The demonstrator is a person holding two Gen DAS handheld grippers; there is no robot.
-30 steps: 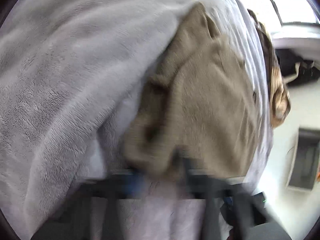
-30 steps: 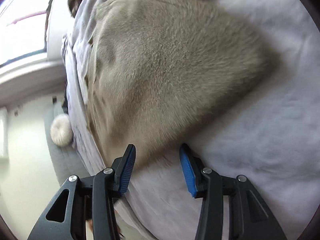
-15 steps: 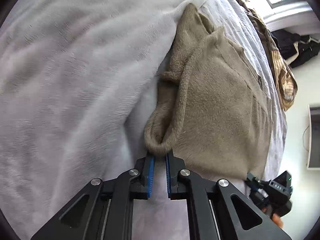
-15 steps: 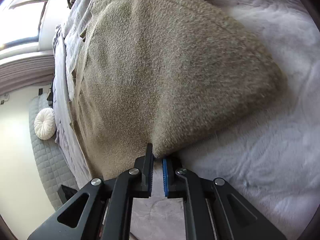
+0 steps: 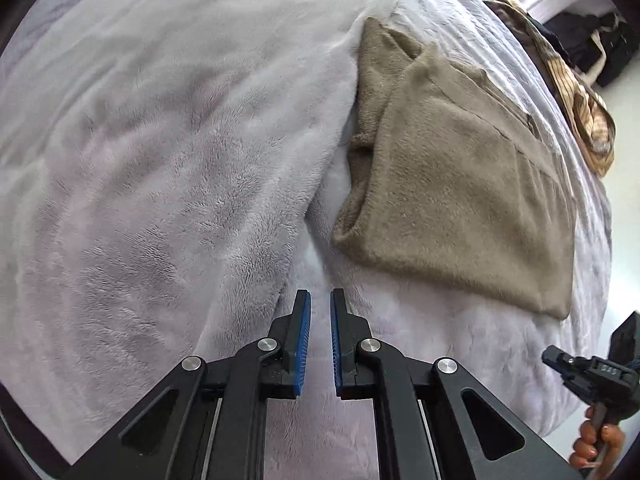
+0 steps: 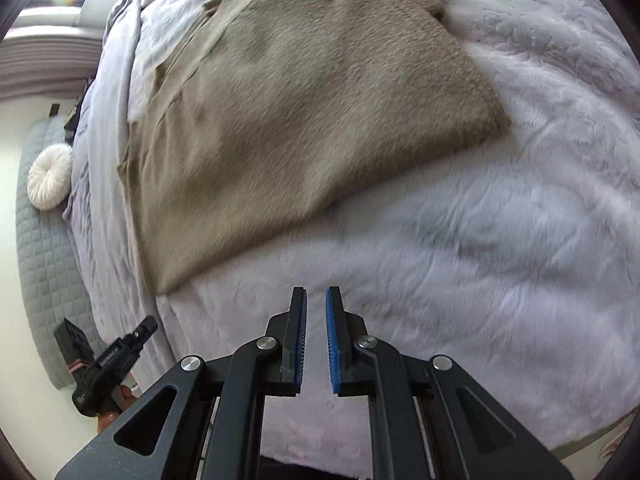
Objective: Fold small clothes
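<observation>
A tan fleece garment lies folded flat on the pale grey plush blanket, its rolled edge toward the left. In the right wrist view the same garment spreads across the upper middle. My left gripper hovers above the blanket just short of the garment's near corner, shut to a narrow slit with nothing in it. My right gripper hangs over bare blanket below the garment's near edge; its jaws are opening a little and hold nothing. Each gripper appears at the edge of the other's view, held by a hand.
A striped brown garment lies along the bed's far edge, with dark bags on the floor beyond. Beside the bed, a round white cushion rests on a grey quilted mat.
Half a second ago both grippers pinched the garment's near edge. Both have let go and drawn up and back, and the garment now lies flat.
</observation>
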